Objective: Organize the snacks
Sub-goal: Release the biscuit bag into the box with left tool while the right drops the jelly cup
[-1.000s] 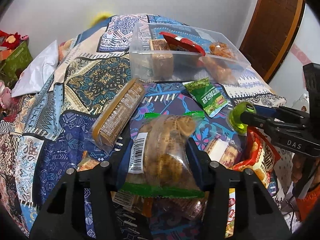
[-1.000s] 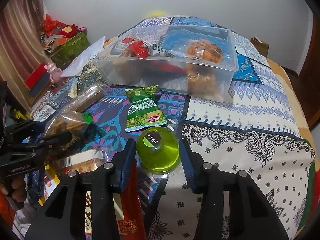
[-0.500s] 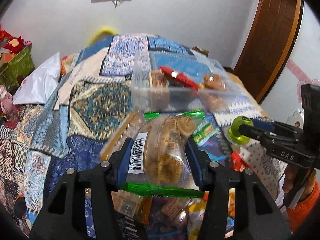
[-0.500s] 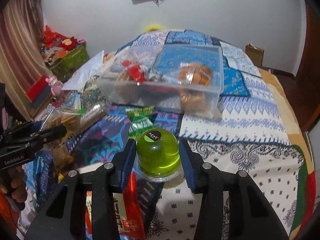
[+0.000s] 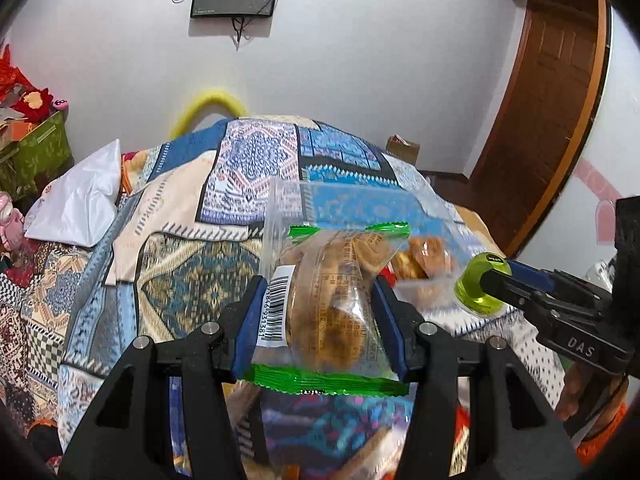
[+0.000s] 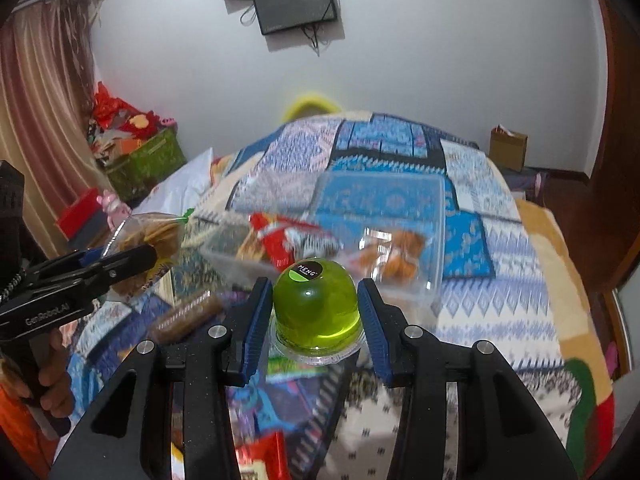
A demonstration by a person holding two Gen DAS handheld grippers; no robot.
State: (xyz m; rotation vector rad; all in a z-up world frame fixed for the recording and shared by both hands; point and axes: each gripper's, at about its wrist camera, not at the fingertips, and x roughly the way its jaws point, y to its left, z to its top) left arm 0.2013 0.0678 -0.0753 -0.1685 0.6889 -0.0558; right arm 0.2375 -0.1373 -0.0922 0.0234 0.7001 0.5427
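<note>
My left gripper [image 5: 318, 312] is shut on a clear, green-edged cookie bag [image 5: 332, 300] and holds it lifted above the bed, in front of the clear plastic bin [image 5: 288, 208]. My right gripper [image 6: 312, 312] is shut on a green jelly cup [image 6: 314, 304] with a black "MENG" label, also lifted, short of the bin [image 6: 434, 248]. The bin holds a red packet [image 6: 280, 236] and a bag of orange snacks [image 6: 396, 254]. Each gripper shows in the other's view: the right one with the jelly cup [image 5: 480, 288], the left one with the cookie bag [image 6: 152, 240].
A long brown biscuit pack [image 6: 186, 316], a green packet [image 6: 288, 368] and a red bag [image 6: 260, 456] lie on the patterned bedspread [image 6: 500, 280] below the grippers. A white bag [image 5: 80, 200] lies at the bed's left edge. A wooden door [image 5: 552, 100] stands at the right.
Both grippers have risen with their snacks and moved toward the bin. The views tilted up, and the wall and screen now show.
</note>
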